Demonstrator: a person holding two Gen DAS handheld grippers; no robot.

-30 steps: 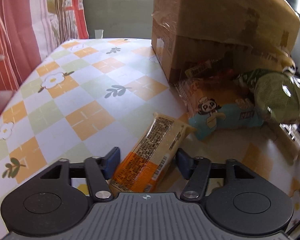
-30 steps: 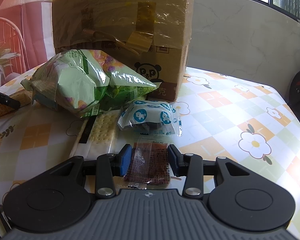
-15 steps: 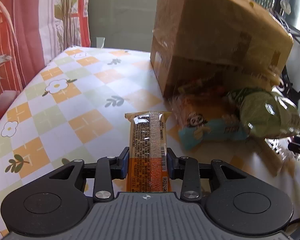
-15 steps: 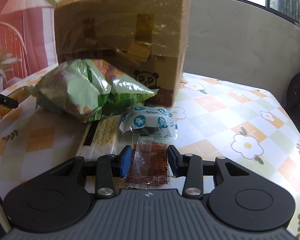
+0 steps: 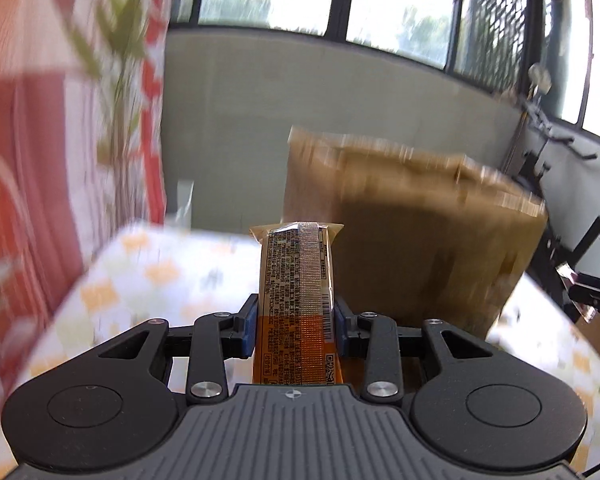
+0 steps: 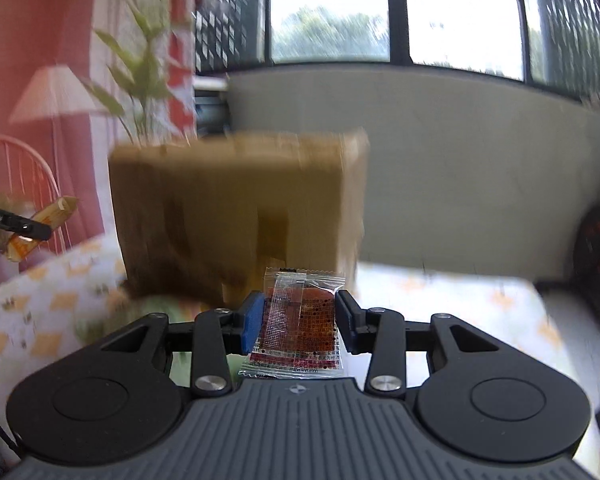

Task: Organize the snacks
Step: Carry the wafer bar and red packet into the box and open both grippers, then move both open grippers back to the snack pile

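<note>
Both hand-held grippers have lifted off the table (image 5: 148, 280): left hand-held gripper (image 5: 296, 330) clamps the orange bar (image 5: 296, 300), right hand-held gripper (image 6: 296, 322) clamps the red sachet (image 6: 300, 324), cardboard box (image 6: 236, 216) at twelve o'clock, likely their destination.

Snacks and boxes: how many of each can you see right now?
Snack packs held in a tool: 2, the long orange pack in the left tool and the small clear red packet in the right tool.
Cardboard boxes: 1.
Total: 3.
</note>
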